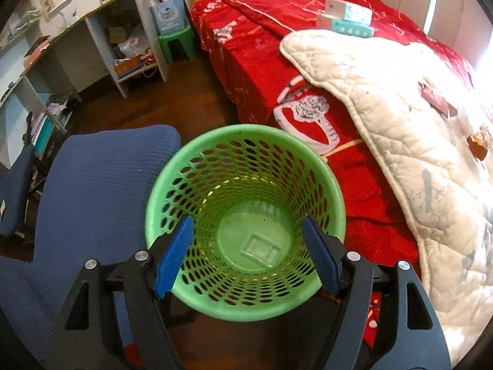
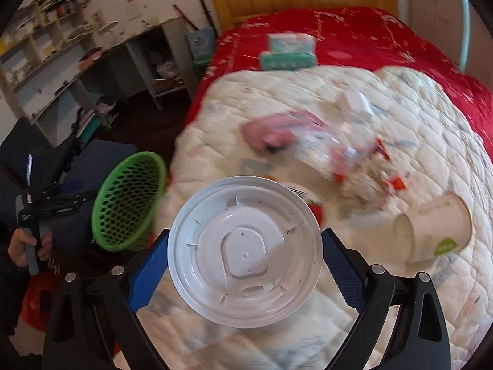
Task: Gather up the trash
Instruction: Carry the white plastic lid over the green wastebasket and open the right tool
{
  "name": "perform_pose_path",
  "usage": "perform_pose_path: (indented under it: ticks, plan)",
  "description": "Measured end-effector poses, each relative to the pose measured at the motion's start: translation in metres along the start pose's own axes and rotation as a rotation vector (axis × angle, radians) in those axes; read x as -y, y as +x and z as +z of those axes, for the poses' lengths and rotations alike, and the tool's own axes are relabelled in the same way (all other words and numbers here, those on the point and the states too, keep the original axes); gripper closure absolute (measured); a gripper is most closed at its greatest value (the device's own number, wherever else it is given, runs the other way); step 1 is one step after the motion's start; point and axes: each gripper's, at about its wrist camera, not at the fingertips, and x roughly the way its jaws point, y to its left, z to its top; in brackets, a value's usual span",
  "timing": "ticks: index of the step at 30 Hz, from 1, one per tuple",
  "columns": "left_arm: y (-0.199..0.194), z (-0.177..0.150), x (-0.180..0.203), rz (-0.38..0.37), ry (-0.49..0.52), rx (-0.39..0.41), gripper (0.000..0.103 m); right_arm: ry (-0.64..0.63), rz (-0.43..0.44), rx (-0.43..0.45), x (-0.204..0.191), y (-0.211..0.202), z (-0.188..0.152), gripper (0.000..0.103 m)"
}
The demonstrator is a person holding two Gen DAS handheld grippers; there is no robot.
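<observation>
My left gripper (image 1: pixel 248 220) hangs open over the mouth of a green mesh basket (image 1: pixel 246 166), its blue pads clear of the walls. A clear plastic tray (image 1: pixel 260 249) lies on the basket's bottom. My right gripper (image 2: pixel 246 231) is shut on a round white plastic lid (image 2: pixel 245 252), with a pad against each edge, held above the white quilt (image 2: pixel 400 308). In the right wrist view the basket (image 2: pixel 129 197) stands off the bed's left side with the left gripper (image 2: pixel 77 195) beside it. A paper cup (image 2: pixel 437 231) lies on its side on the quilt, near a pink wrapper (image 2: pixel 277 129) and blurred clear plastic (image 2: pixel 339 151).
A blue chair (image 1: pixel 101 185) is left of the basket, and the red-covered bed (image 1: pixel 246 55) is to its right. Two tissue packs (image 2: pixel 288 51) lie farther up the bed. Shelves and a desk (image 1: pixel 92 30) line the far wall. A person's hand (image 2: pixel 27 246) grips the left tool's handle.
</observation>
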Motion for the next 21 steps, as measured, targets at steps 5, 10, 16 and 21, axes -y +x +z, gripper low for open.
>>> perform_pose_path:
  ticks: [5, 10, 16, 21]
  plan:
    - [-0.017, -0.003, -0.02, 0.002, -0.038, 0.027, 0.031, -0.042, 0.058, 0.005, -0.041, 0.009, 0.013, 0.012]
    - [-0.032, -0.008, -0.041, 0.013, -0.076, 0.051, 0.031, -0.076, 0.116, -0.016, -0.084, 0.032, 0.024, 0.012]
    - [-0.047, -0.012, -0.068, 0.033, -0.134, 0.086, 0.028, -0.105, 0.173, -0.06, -0.138, 0.072, 0.032, 0.012]
    - [-0.055, -0.015, -0.093, 0.044, -0.191, 0.111, 0.028, -0.094, 0.2, -0.108, -0.173, 0.112, 0.038, 0.012]
